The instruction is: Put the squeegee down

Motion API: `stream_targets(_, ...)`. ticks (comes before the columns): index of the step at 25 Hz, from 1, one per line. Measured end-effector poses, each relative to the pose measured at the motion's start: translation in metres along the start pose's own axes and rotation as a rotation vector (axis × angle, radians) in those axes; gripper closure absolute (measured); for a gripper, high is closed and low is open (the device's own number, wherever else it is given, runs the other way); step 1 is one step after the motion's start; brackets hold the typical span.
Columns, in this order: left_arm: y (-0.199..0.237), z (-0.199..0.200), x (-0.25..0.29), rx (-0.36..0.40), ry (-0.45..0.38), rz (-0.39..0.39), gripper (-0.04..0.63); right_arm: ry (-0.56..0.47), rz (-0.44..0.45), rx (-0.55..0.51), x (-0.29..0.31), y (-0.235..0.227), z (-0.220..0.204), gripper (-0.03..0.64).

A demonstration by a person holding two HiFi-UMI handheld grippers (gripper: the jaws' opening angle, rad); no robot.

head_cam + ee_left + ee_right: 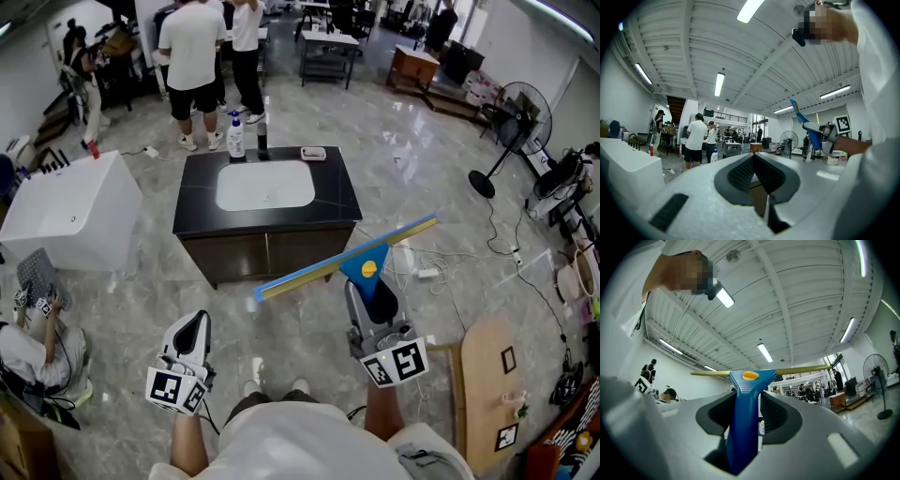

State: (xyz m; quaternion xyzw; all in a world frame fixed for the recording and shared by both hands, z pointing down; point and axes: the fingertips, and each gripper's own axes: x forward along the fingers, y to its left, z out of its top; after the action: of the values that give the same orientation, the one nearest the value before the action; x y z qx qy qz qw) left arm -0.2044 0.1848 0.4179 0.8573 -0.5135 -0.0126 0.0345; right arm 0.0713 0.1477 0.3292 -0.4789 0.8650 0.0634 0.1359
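1. The blue plastic squeegee (369,274) has a ribbed, tapering handle with a round yellow button. Its long, thin, straight yellow-and-blue blade bar runs from 8 o'clock to 2 o'clock in the head view.
2. The squeegee hangs in the air over the glossy grey marble-patterned floor (412,159). It is at 5 o'clock of the black stone-look cabinet surface (199,202) with its white rounded-rectangular basin (265,185), and touches neither floor nor surface.
3. The smooth grey right tongs (371,298) are clamped on the handle, with their dark cross-hatched pads pressed to its two sides.
4. The matching grey left tongs (194,323) are closed tip to tip with nothing between them.
5. A white pump bottle (235,137) and a dark bottle (262,142) stand upright at the surface's 12 o'clock edge. A small flat dish (313,153) lies at 1 o'clock, too small to read further.
6. The handle's lower end is sunk inside the right tongs, and the blade's rubber edge cannot be made out. The left forearm (187,442) and right forearm (380,412) are cut off by the person's white shirt (309,450) at 6 o'clock.
7. Both forearms reach forward, well apart. The right tongs tip slightly upward and carry the blade crosswise. The left tongs point level, at 8 o'clock of the right tongs.
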Motion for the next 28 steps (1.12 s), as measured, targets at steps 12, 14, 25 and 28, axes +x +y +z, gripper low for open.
stream_targets(12,-0.029,-0.018,0.042,-0.008,0.024,0.002,0.595,0.043,0.019,0.027,-0.003,-0.048,-0.025,0.449)
stream_targets(14,-0.037,-0.018,0.051,-0.007,0.021,0.001,0.595,0.043,0.022,0.029,-0.005,-0.059,-0.024,0.449)
stream_targets(25,-0.060,-0.020,0.103,0.004,0.024,-0.039,0.595,0.047,-0.002,0.041,-0.004,-0.109,-0.032,0.449)
stream_targets(28,-0.051,-0.022,0.122,-0.001,0.028,-0.052,0.595,0.069,-0.013,0.043,0.009,-0.120,-0.042,0.449)
